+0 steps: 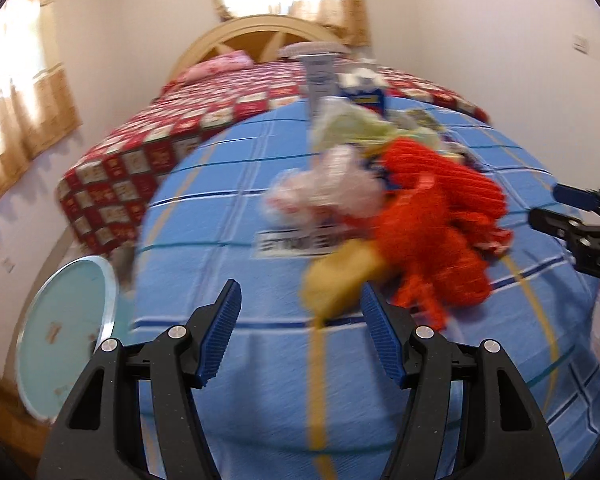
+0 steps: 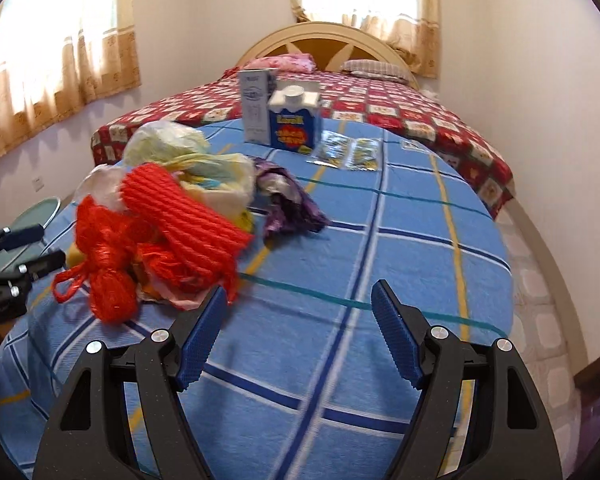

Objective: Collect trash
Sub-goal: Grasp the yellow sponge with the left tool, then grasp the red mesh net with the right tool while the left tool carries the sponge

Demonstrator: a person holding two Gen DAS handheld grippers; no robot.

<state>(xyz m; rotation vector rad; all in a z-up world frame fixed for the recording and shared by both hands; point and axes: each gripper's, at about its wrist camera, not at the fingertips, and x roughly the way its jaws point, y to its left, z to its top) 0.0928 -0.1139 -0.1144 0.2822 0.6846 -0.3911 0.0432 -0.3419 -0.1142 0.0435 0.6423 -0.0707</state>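
Observation:
A heap of trash lies on a blue checked cloth (image 2: 380, 240): red foam netting (image 2: 180, 224), a red mesh bag (image 2: 108, 280), pale plastic bags (image 2: 168, 140) and a purple wrapper (image 2: 292, 200). Behind it stand a blue carton (image 2: 296, 124) and a tall grey carton (image 2: 256, 104), with clear wrappers (image 2: 348, 152) beside them. My right gripper (image 2: 300, 300) is open and empty, just right of the red netting. My left gripper (image 1: 300, 300) is open and empty, in front of a yellow piece (image 1: 336, 280) and the red netting (image 1: 432, 216). Each gripper shows at the edge of the other's view (image 1: 546, 204) (image 2: 40, 246).
A bed with a red patterned quilt (image 2: 420, 120) and a curved headboard (image 2: 320, 40) lies beyond the cloth. A round teal disc (image 1: 64, 340) stands low at the left of the cloth. Curtained windows and white walls surround the room.

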